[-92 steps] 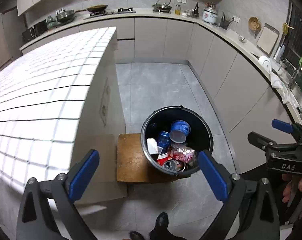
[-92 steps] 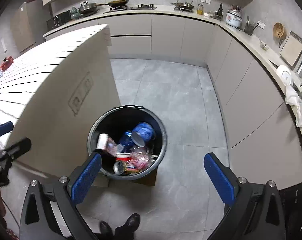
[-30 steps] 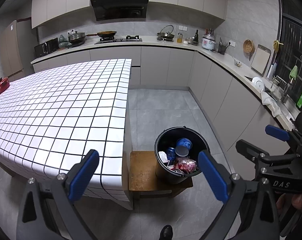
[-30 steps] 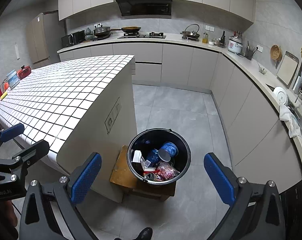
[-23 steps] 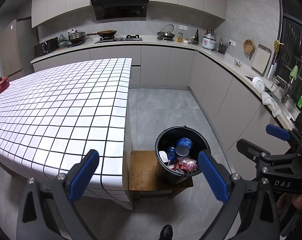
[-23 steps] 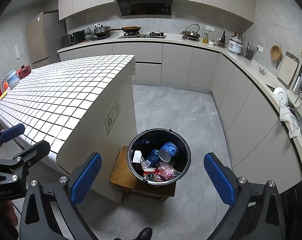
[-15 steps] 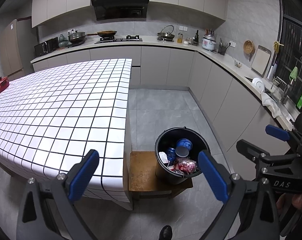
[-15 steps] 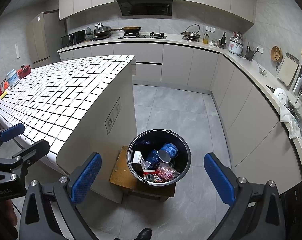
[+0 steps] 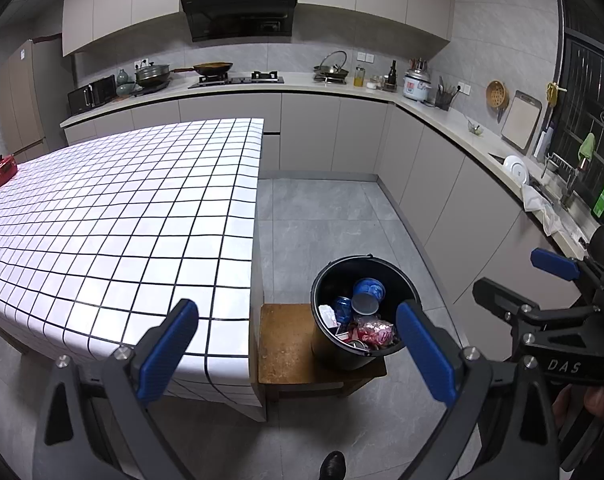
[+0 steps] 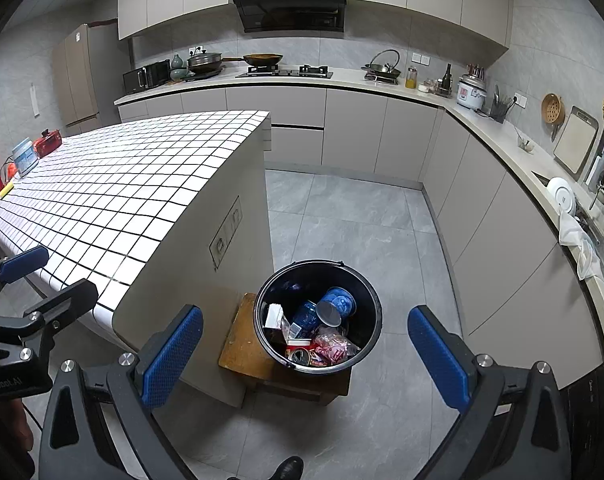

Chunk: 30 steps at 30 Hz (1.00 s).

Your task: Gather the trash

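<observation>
A black bucket [image 9: 325,344] holding blue cans, a white carton and shiny wrappers stands on a low wooden stool [image 9: 286,344] beside the island. It also shows in the right wrist view [image 10: 371,344], on the stool [image 10: 242,344]. My left gripper [image 9: 298,350] is open and empty, held high above the island's near corner. My right gripper [image 10: 305,354] is open and empty, high above the bucket. Each gripper shows at the edge of the other's view.
The island has a white checked tabletop [image 9: 114,220]; a red item [image 9: 4,166] lies at its far left. Counters with cookware line the back wall [image 9: 238,80] and the right wall [image 10: 541,168]. Grey tiled floor [image 10: 361,220] lies between. A shoe [image 10: 290,466] shows below.
Since three seconds ago both grippers have risen and pulled back from the bucket, which looks smaller. Over the last second nothing has visibly moved.
</observation>
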Motion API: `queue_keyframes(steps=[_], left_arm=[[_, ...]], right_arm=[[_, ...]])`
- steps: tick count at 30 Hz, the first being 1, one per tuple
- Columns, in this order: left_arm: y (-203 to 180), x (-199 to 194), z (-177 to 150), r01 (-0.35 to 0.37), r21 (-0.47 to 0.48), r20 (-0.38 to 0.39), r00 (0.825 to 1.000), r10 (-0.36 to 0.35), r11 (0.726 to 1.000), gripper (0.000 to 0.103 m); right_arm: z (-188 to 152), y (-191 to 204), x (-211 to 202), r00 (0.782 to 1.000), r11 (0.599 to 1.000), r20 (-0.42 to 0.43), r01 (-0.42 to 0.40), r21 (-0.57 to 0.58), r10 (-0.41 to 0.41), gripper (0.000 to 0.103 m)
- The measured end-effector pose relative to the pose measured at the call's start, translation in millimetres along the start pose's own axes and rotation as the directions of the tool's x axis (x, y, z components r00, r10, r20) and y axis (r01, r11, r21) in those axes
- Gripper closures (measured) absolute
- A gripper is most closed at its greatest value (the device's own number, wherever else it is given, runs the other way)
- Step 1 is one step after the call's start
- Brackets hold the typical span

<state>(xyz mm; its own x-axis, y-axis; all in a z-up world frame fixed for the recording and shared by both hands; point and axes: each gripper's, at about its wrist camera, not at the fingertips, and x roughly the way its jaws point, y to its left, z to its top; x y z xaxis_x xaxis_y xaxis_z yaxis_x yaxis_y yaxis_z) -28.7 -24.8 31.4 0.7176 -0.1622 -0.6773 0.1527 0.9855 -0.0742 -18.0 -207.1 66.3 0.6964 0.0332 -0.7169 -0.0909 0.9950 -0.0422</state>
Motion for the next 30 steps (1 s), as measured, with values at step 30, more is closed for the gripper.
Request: queue_keyframes(steps=[30], left_arm=[[8,11,5,0.04,-0.034,0.001,0.999,-0.04,0.999,0.003]], right_arm=[[10,-1,12,1.0,1.0,-0.006,-0.001,-0.016,0.001,0.0]])
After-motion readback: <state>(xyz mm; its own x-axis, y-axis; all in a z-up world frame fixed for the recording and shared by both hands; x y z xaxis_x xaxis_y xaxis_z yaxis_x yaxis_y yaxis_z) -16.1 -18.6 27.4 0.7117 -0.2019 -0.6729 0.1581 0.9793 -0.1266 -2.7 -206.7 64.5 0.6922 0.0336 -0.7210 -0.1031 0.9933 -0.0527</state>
